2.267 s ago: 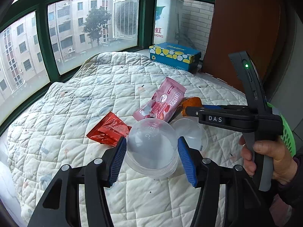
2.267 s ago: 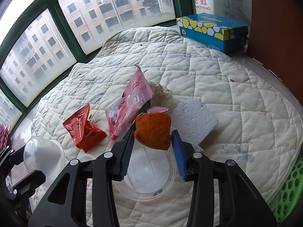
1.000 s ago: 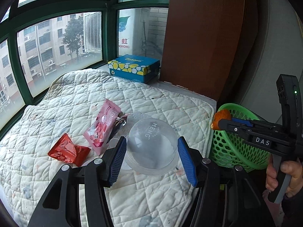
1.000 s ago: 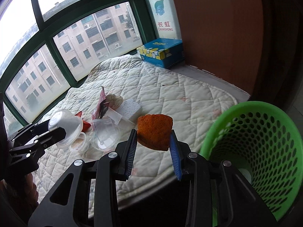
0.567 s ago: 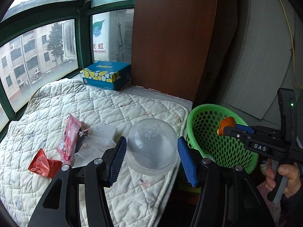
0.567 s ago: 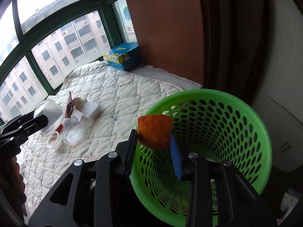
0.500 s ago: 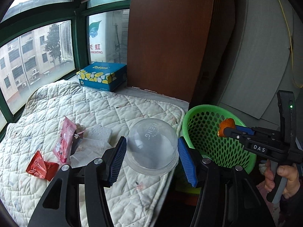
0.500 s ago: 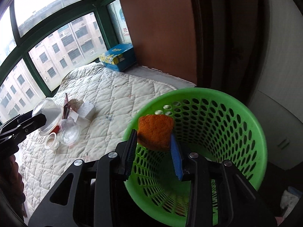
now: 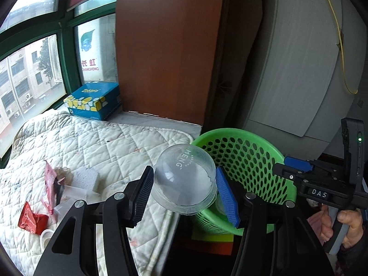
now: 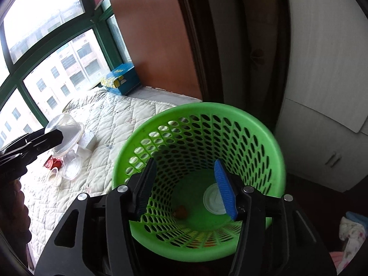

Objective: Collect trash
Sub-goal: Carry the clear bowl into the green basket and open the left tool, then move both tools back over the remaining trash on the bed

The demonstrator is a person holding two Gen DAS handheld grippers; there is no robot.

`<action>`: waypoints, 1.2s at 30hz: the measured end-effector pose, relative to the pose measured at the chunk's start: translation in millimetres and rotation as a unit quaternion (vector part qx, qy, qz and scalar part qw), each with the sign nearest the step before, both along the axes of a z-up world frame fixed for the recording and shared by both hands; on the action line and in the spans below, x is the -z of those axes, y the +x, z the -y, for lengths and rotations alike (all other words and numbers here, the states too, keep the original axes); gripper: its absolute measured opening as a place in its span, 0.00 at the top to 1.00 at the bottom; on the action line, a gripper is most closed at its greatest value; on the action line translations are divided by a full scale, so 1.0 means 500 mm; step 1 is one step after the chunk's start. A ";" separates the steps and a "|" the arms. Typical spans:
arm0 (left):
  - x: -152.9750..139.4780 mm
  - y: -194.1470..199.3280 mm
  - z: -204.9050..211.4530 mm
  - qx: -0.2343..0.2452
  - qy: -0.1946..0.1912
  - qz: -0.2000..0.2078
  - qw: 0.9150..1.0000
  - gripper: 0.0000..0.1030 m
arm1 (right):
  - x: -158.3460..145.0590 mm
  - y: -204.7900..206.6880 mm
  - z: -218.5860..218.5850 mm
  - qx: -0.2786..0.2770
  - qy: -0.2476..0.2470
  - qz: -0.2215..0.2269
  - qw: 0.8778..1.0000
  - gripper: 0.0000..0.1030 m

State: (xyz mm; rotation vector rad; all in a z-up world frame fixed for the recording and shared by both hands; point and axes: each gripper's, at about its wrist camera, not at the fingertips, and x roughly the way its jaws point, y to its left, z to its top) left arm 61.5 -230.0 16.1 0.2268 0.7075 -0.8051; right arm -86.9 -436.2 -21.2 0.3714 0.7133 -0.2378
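My left gripper [image 9: 184, 184] is shut on a clear plastic cup [image 9: 184, 179], bottom forward, held over the quilt's edge next to the green basket [image 9: 241, 133]. My right gripper [image 10: 184, 184] is open and empty above the green basket [image 10: 197, 110]. The orange sponge piece [image 10: 181, 211] lies on the basket floor beside a white lid [image 10: 212, 199]. The right gripper also shows in the left wrist view [image 9: 292, 168], and the left gripper with the cup shows in the right wrist view [image 10: 62, 128].
On the quilt [image 9: 103, 147] lie a red wrapper [image 9: 30, 217], a pink wrapper [image 9: 48, 184], a white foam block [image 9: 85, 179] and clear lids [image 10: 71, 163]. A blue tissue box [image 9: 94, 101] stands by the window. A brown wooden panel [image 9: 165, 46] rises behind the basket.
My right gripper has opened and the orange sponge piece has dropped into the basket. My left gripper has carried the cup to the right, closer to the basket.
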 end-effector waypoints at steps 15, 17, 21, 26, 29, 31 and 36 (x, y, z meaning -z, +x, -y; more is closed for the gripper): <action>0.043 -0.034 0.134 0.046 0.017 -0.028 0.998 0.48 | -0.003 -0.078 0.037 0.039 -0.014 0.022 0.999 0.33; 0.051 -0.036 0.150 0.052 0.021 -0.031 0.998 0.47 | -0.004 -0.085 0.041 0.043 -0.014 0.026 0.999 0.32; 0.065 -0.034 0.173 0.058 0.024 -0.041 0.997 0.47 | -0.005 -0.094 0.048 0.048 -0.011 0.032 0.998 0.30; 0.079 -0.034 0.182 0.055 0.024 -0.049 0.997 0.26 | -0.006 -0.103 0.052 0.054 -0.009 0.034 0.998 0.30; 0.082 -0.037 0.176 0.052 0.023 -0.048 0.997 0.26 | -0.006 -0.104 0.051 0.053 -0.007 0.035 0.998 0.30; 0.081 -0.036 0.162 0.044 0.024 -0.045 0.998 0.26 | -0.007 -0.099 0.047 0.050 -0.007 0.034 0.998 0.30; 0.072 -0.025 0.101 0.007 0.028 -0.034 0.999 0.26 | -0.010 -0.087 0.026 0.033 -0.006 0.039 0.999 0.27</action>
